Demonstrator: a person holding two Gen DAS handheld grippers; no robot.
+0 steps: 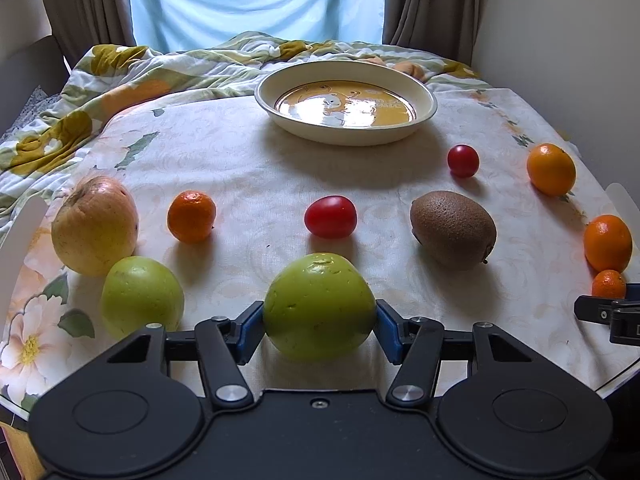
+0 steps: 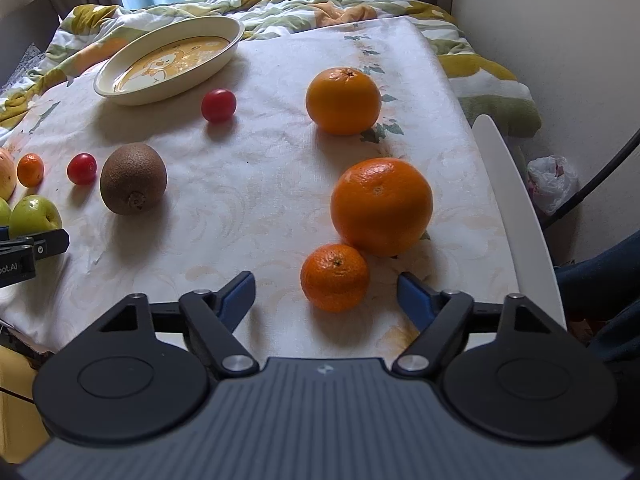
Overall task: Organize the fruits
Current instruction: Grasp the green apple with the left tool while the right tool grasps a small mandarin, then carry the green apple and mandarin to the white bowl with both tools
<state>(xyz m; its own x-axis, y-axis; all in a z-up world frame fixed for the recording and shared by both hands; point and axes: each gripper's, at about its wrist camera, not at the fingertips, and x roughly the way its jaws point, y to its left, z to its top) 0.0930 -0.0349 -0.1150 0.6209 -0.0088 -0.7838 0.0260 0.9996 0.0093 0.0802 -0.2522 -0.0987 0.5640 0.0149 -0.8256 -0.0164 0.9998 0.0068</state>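
Observation:
My left gripper (image 1: pixel 319 314) is shut on a green apple (image 1: pixel 319 304), both blue pads pressed to its sides, low over the tablecloth. A second green apple (image 1: pixel 141 298), a yellow-red apple (image 1: pixel 96 225), a small mandarin (image 1: pixel 191 216), two cherry tomatoes (image 1: pixel 330 216) (image 1: pixel 463 160) and a kiwi (image 1: pixel 453 227) lie ahead. An empty cream bowl (image 1: pixel 424 98) stands at the back. My right gripper (image 2: pixel 326 290) is open, with a small mandarin (image 2: pixel 334 277) between its fingers, untouched. Two oranges (image 2: pixel 382 206) (image 2: pixel 343 100) lie beyond it.
The cloth-covered table (image 2: pixel 248 184) ends at the right beside a white chair back (image 2: pixel 516 208) and a wall. A rumpled floral quilt (image 1: pixel 120 80) lies behind the bowl and to the left. The left gripper shows at the left edge of the right wrist view (image 2: pixel 36 248).

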